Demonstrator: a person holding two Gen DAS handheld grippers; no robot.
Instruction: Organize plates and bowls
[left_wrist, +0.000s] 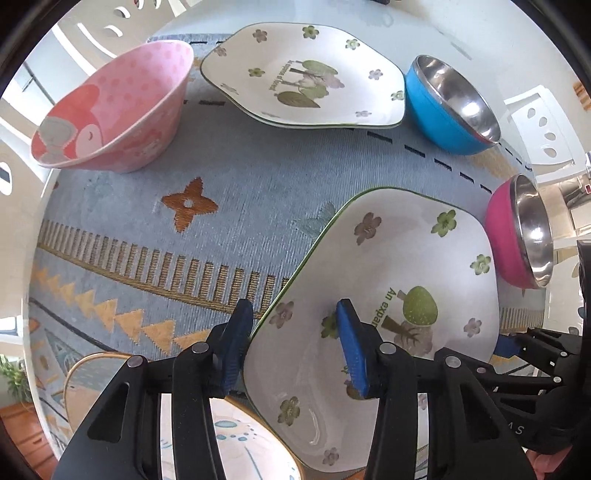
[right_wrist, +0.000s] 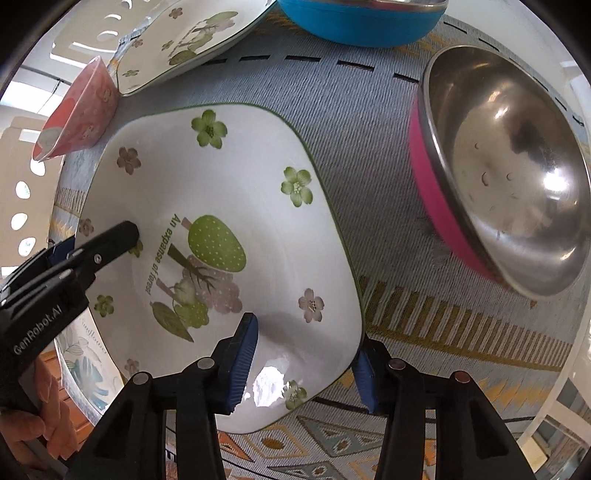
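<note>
A white square plate (left_wrist: 388, 258) (right_wrist: 240, 177) with green flowers and a tree print is tilted just above the woven mat (left_wrist: 240, 177). My left gripper (left_wrist: 293, 347) is shut on its left rim, one blue pad inside the plate and one outside. On the opposite corner my right gripper (right_wrist: 303, 369) is shut the same way. A matching floral plate (left_wrist: 306, 74) (right_wrist: 192, 37) lies at the far side. Nearby stand a pink patterned bowl (left_wrist: 110, 107) (right_wrist: 77, 118), a blue steel-lined bowl (left_wrist: 450, 107) (right_wrist: 362, 22) and a pink steel-lined bowl (left_wrist: 524, 232) (right_wrist: 506, 166).
A gold-rimmed plate (left_wrist: 236, 435) (right_wrist: 85, 369) with a blue leaf pattern lies under the near edge of the held plate. A hand (right_wrist: 40, 424) grips the left tool. White perforated chairs (left_wrist: 539, 122) stand around the table.
</note>
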